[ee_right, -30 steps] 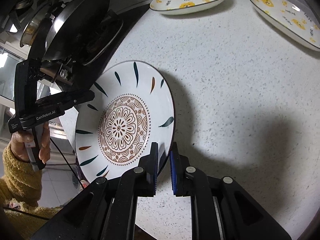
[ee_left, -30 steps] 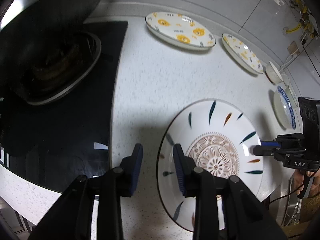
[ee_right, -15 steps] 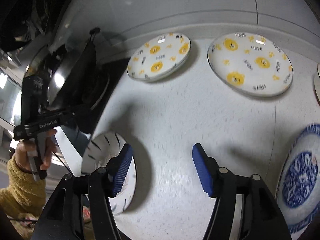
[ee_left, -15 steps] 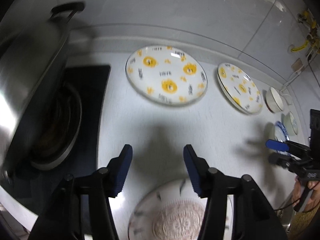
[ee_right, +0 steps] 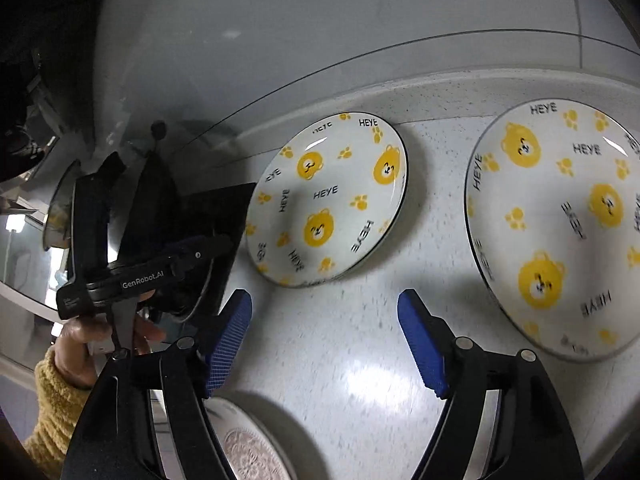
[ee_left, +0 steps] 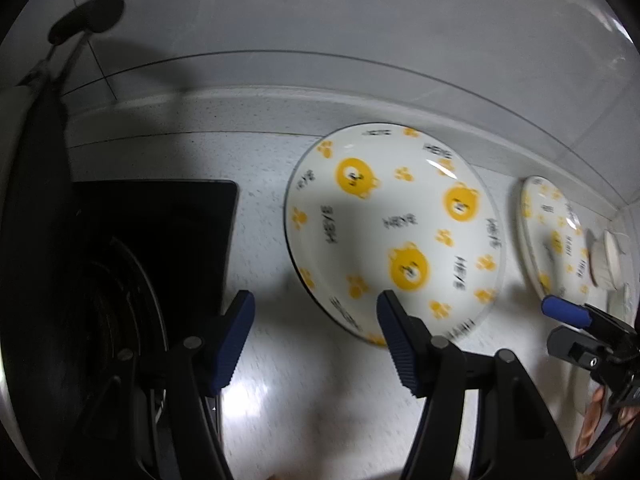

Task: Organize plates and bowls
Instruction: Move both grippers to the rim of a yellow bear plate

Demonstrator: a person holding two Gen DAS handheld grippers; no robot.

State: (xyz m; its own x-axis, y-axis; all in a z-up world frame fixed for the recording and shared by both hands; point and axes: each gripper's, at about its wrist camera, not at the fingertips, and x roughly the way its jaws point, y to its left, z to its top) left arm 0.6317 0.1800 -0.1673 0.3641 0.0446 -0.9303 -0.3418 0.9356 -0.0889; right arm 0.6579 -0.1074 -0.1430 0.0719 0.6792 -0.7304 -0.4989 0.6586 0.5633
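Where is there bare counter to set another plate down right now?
Bare counter lies between the two bear plates and the patterned plate at the near edge. The strip between the left bear plate and right bear plate is narrow. The stove crowds the left side.

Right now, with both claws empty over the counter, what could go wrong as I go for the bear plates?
1. The left bear plate lies close to the cooktop edge; a push could slide it there.
2. The left claw and right claw, both opening, hover close together and might collide.
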